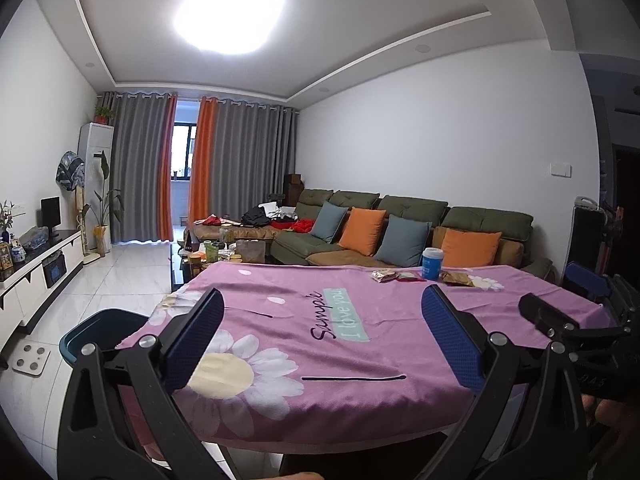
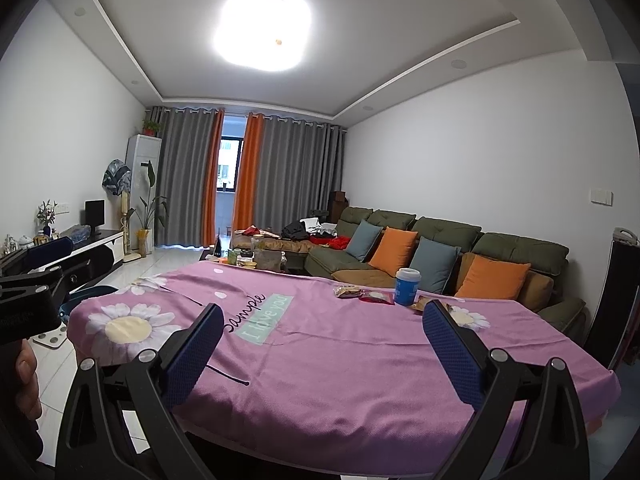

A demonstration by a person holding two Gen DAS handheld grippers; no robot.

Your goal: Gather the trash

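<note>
A table under a pink daisy cloth fills both views. At its far right side lie several snack wrappers: a pale one, a red one and a brown one. A blue cup with a white lid stands among them. My left gripper hangs open over the near edge with nothing between its fingers. My right gripper is likewise open, with nothing in it. Both are well short of the wrappers.
A teal bin stands on the floor left of the table, with a white scale beside it. A green sofa with cushions runs behind the table. A cluttered coffee table lies beyond.
</note>
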